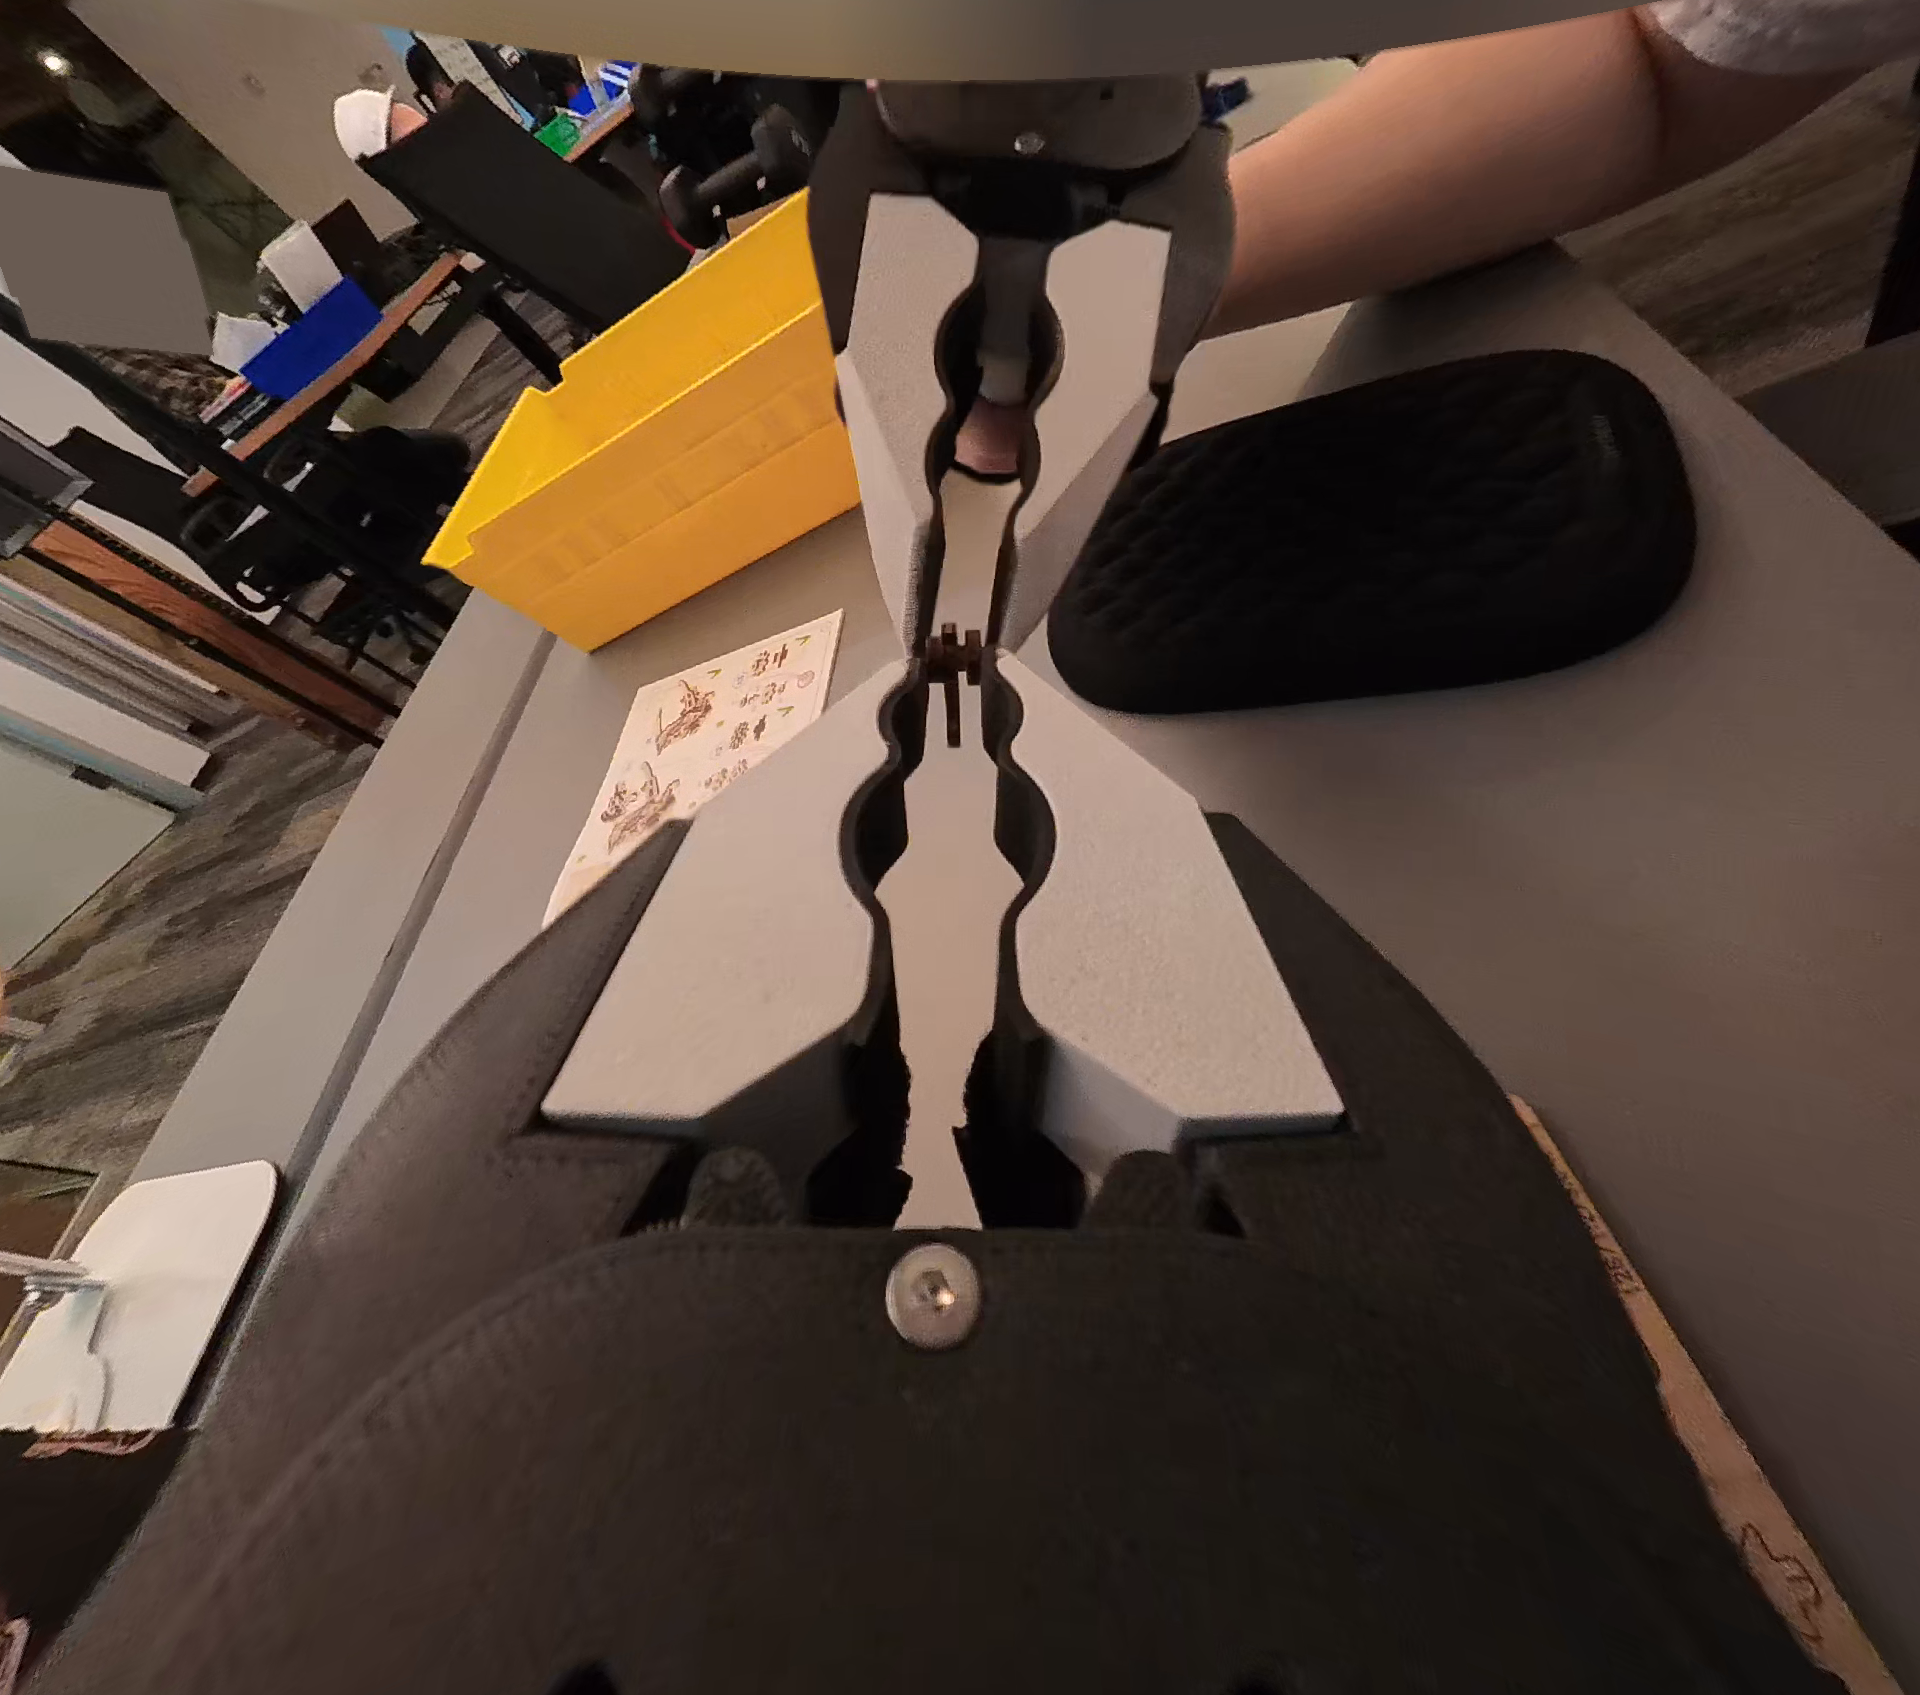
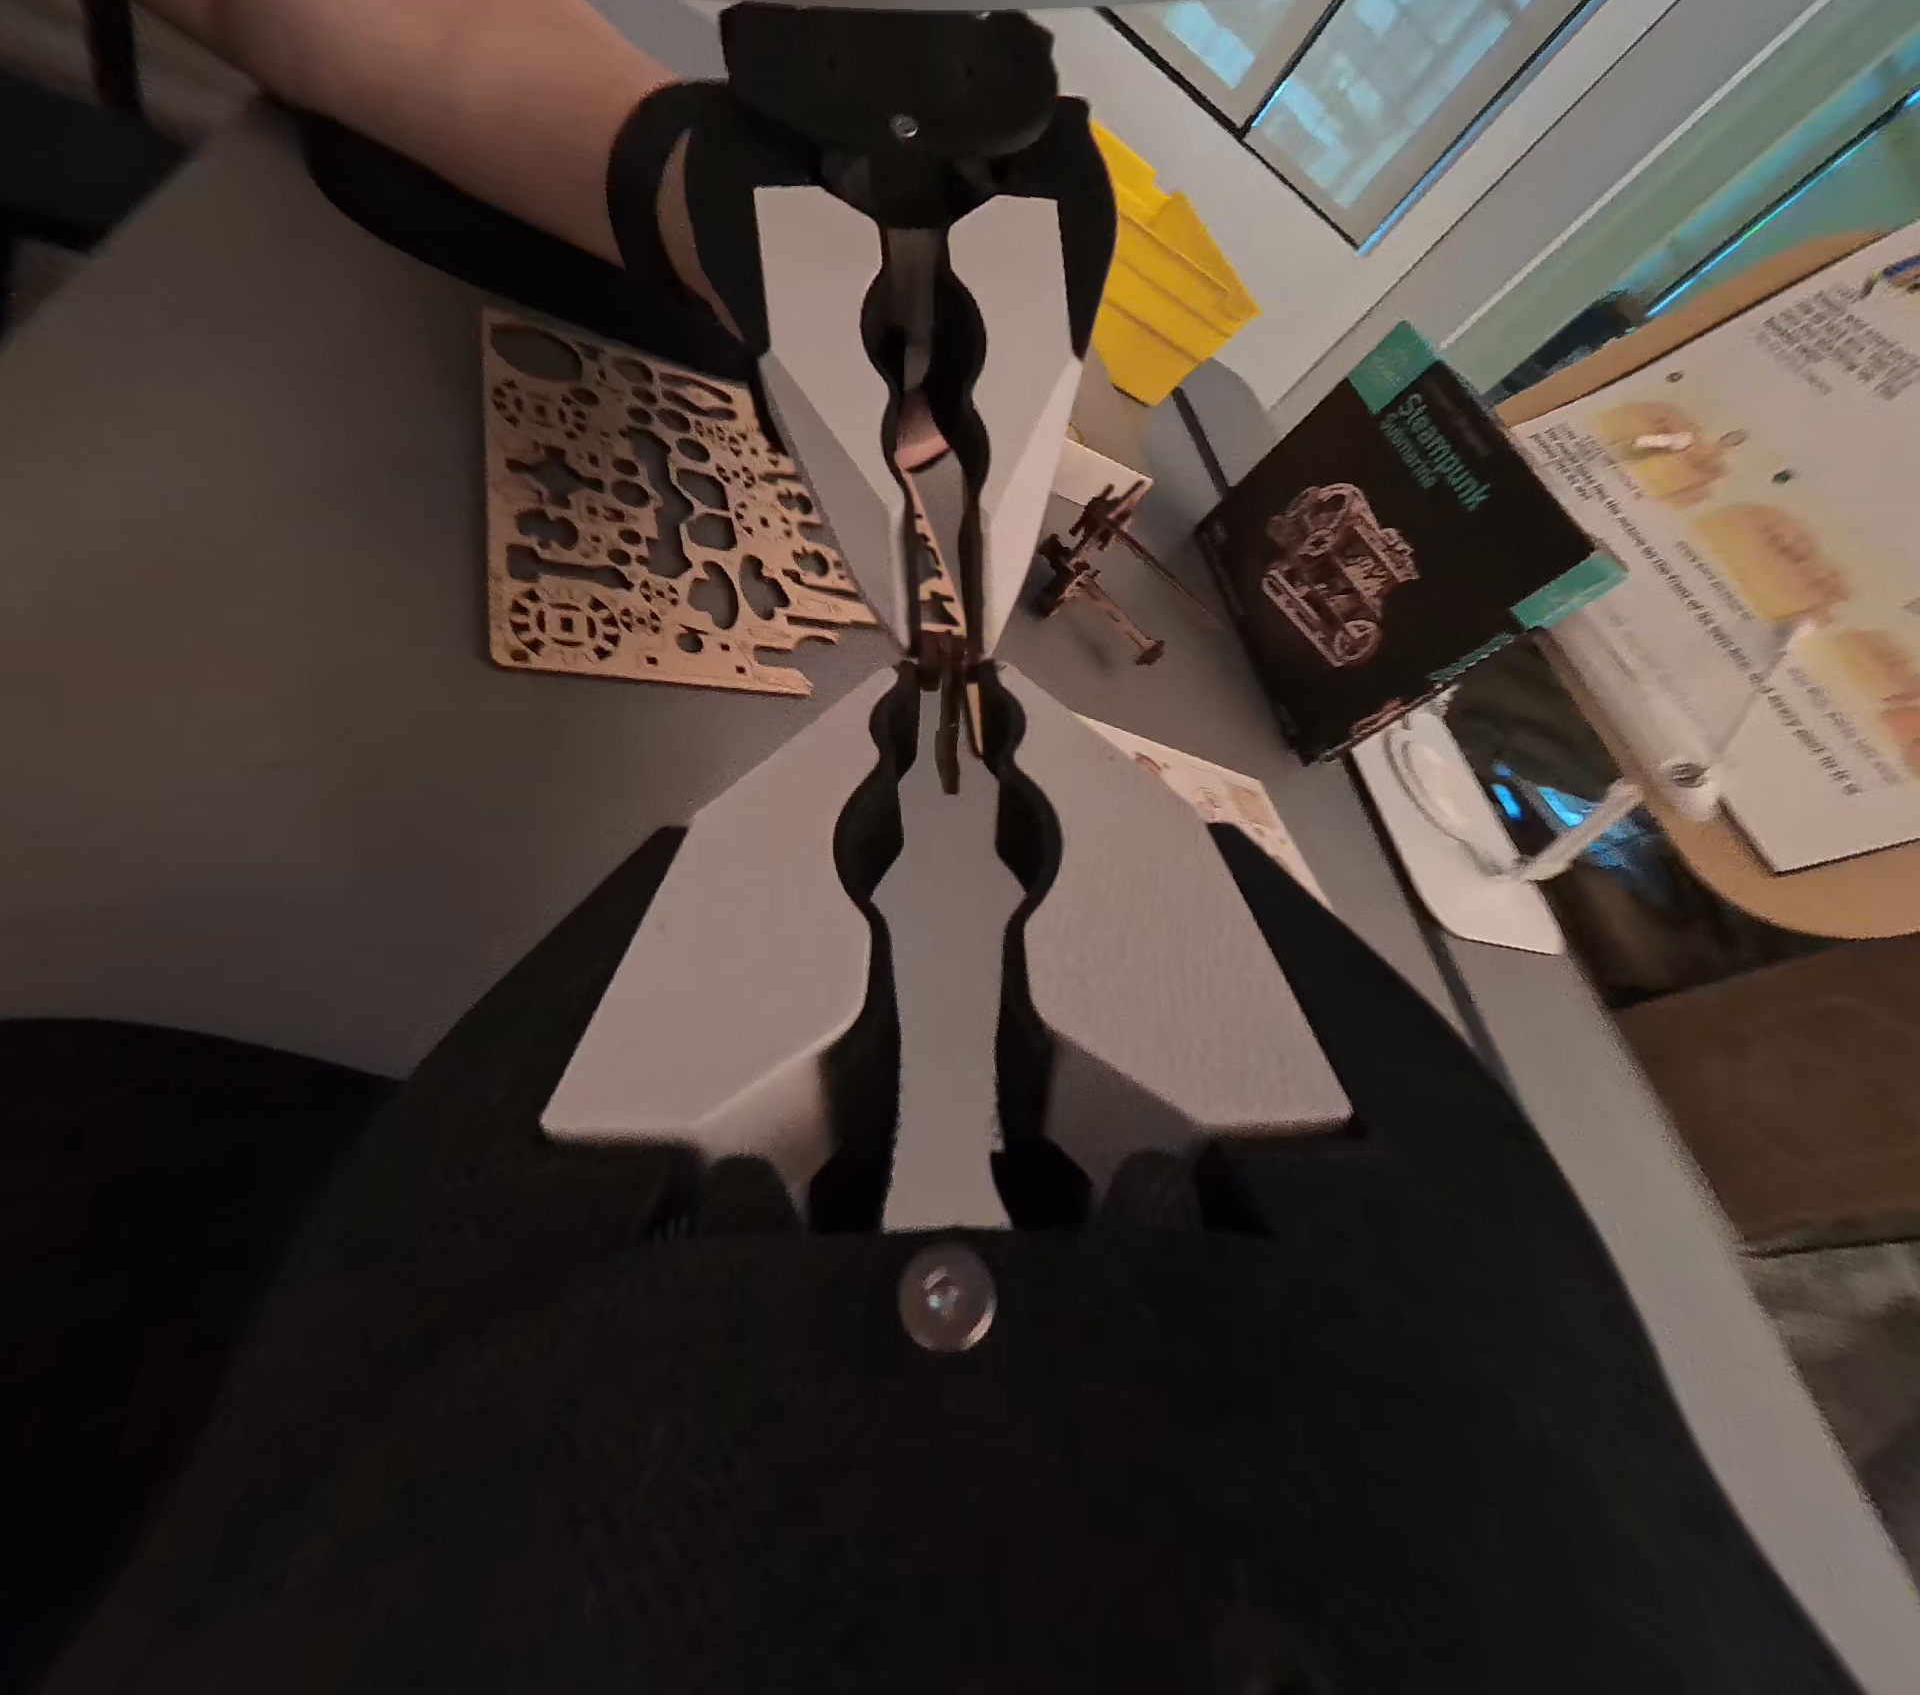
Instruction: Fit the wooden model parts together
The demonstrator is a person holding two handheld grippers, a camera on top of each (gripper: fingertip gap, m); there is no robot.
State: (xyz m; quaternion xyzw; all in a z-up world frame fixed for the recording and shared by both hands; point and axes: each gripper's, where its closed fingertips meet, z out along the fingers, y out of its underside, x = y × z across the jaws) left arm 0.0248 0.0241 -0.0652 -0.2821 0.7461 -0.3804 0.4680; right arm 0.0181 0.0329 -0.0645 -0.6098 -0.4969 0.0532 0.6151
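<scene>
Closest to the lens in the left wrist view, the left gripper (image 1: 951, 677) has its two white fingers (image 1: 748, 939) drawn nearly together, pinching a small dark wooden part (image 1: 953, 689) at their tips above the grey table (image 1: 1455, 918). Tip to tip with it, the right gripper (image 1: 956, 629) reaches in from the far side, its own fingers likewise closed in on the same cluster of small wooden parts, so both grippers meet at one spot. Whether each holds a separate piece or both grip one joined piece is too small to tell.

Left of the fingers in this view a white plate (image 1: 135, 1292) sits at the table's edge, then a printed instruction sheet (image 1: 707, 741) lies flat, with a yellow bin (image 1: 665, 461) behind it. To the right rests a black cushion (image 1: 1382, 533), and a person's forearm (image 1: 1455, 170) leans on the table's far side.

In the right wrist view, a punched-out wooden sheet (image 2: 623, 513) lies flat on the left. Just right of the meeting tips stands a small, partly built wooden model (image 2: 1091, 575), near a dark box (image 2: 1392, 565) propped at the table's edge, with an open booklet (image 2: 1766, 544) beyond it.
</scene>
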